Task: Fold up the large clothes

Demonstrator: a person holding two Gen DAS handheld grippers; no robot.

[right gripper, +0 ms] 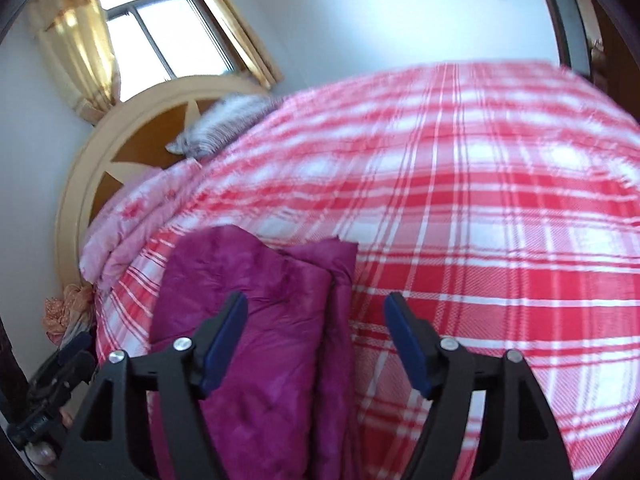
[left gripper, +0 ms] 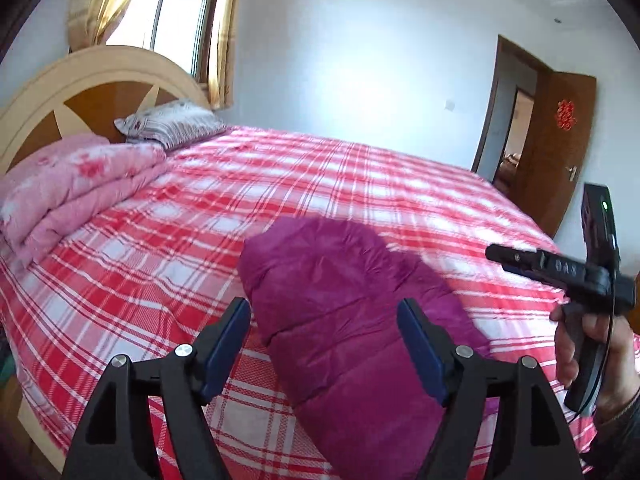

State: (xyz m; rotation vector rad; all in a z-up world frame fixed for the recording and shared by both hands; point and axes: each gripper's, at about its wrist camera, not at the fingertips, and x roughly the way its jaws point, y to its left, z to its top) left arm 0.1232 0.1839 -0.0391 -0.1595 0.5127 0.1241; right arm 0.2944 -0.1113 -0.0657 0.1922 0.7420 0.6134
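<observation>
bed: both grippers open, holding nothing.

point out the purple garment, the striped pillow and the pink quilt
purple garment (left gripper: 340, 300), left wrist view, middle of the folded bundle
striped pillow (left gripper: 172, 122), left wrist view, centre of its top face
pink quilt (left gripper: 72, 184), left wrist view, top of the folded stack
</observation>
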